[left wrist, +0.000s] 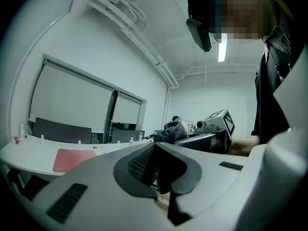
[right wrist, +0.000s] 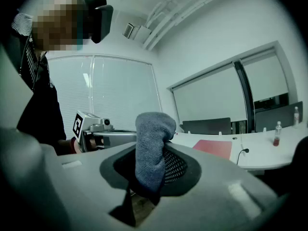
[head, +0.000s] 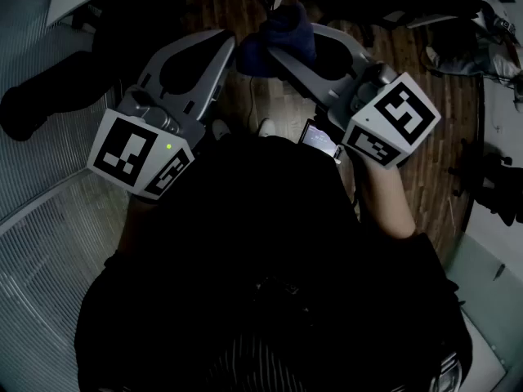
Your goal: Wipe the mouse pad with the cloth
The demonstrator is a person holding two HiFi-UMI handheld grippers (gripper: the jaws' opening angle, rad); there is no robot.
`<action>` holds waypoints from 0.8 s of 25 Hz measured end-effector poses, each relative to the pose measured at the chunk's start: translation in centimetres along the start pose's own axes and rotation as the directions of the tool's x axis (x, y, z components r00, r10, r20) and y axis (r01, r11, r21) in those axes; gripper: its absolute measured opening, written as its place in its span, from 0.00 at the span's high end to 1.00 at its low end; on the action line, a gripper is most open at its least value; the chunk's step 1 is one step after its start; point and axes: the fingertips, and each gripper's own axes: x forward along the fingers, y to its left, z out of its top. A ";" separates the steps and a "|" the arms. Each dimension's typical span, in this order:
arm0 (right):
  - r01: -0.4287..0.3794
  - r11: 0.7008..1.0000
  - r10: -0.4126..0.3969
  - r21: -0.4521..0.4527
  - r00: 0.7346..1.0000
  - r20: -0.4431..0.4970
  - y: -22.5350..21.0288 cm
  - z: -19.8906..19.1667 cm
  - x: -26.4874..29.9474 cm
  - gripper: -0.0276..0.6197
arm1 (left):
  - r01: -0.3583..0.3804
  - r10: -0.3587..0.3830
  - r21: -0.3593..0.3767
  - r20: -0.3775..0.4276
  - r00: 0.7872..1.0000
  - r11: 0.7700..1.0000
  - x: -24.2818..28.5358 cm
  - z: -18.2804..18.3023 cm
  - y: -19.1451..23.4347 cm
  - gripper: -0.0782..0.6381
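Between the closed jaws of the right gripper (head: 276,55), the grey-blue cloth (right wrist: 151,143) stands bunched and clamped. Just beside it, the left gripper (head: 227,41) is closed on nothing. The red mouse pad (right wrist: 214,148) lies well apart on a white desk (right wrist: 269,154).

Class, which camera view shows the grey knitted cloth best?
The right gripper view: the grey knitted cloth fills the middle, pinched in the right gripper, weave visible. The head view shows it as a dark bundle; the left gripper view, a small distant lump.

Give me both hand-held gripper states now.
Left hand-held gripper: closed, empty.
Right hand-held gripper: closed on the cloth.
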 end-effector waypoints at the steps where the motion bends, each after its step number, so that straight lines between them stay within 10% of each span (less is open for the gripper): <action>1: 0.000 1.000 0.000 -0.005 1.000 -0.002 0.0 0.0 0.0 0.80 | 0.001 -0.001 0.001 0.001 1.000 1.000 0.0 0.1 0.0 0.89; 20: -0.146 0.987 0.140 0.069 0.987 0.085 -1.8 -1.3 -1.3 0.80 | -0.083 0.083 -0.002 0.038 0.996 0.997 1.6 -0.8 -0.7 0.89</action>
